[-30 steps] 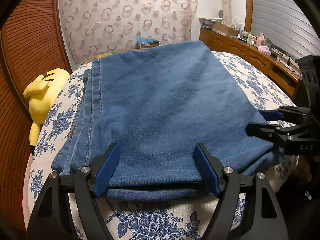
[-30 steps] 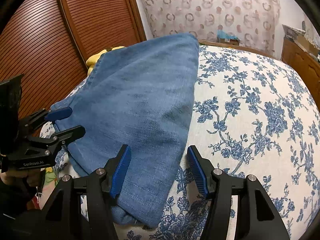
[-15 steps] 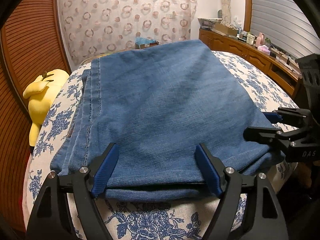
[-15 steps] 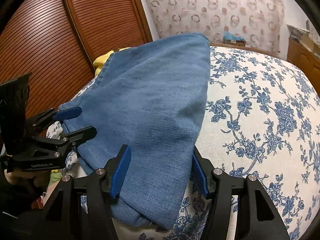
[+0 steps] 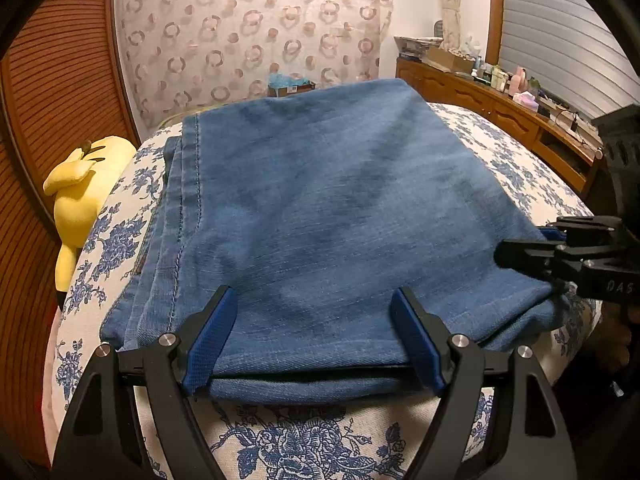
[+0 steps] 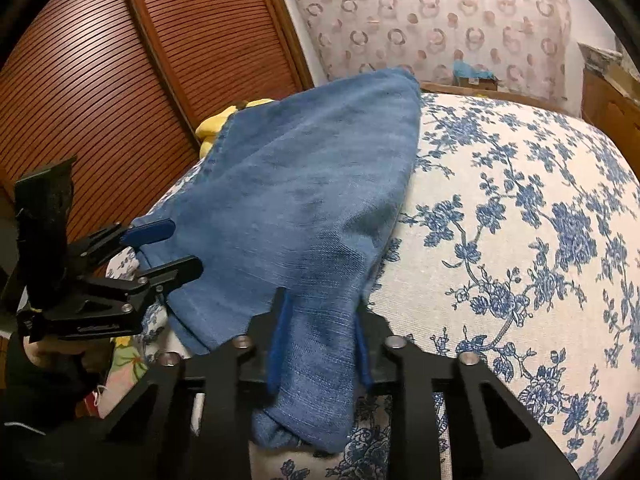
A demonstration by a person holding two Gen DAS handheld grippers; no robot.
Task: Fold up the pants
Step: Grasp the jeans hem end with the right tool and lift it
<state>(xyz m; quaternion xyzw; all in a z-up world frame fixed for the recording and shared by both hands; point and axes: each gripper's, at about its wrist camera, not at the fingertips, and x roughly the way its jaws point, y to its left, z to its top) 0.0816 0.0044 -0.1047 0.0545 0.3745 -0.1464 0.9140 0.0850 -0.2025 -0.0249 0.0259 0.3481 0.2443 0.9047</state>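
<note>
there, the folded blue pants (image 5: 328, 208) lay on the flowered bed (image 6: 520, 240). the right claw (image 6: 320, 344) had just been closing and pinched the near corner of the denim between its pads. the left claw (image 5: 316, 336) stood wide apart, straddling the near folded edge without pressing it.

A bed (image 5: 516, 168) covered in white fabric printed with blue flowers is seen. Folded blue denim pants (image 5: 328, 220) are laid flat on it, reaching from centre toward 6 o'clock at the near edge. A yellow plush toy (image 5: 80, 188) is wedged at the bed's 9 o'clock side.
</note>
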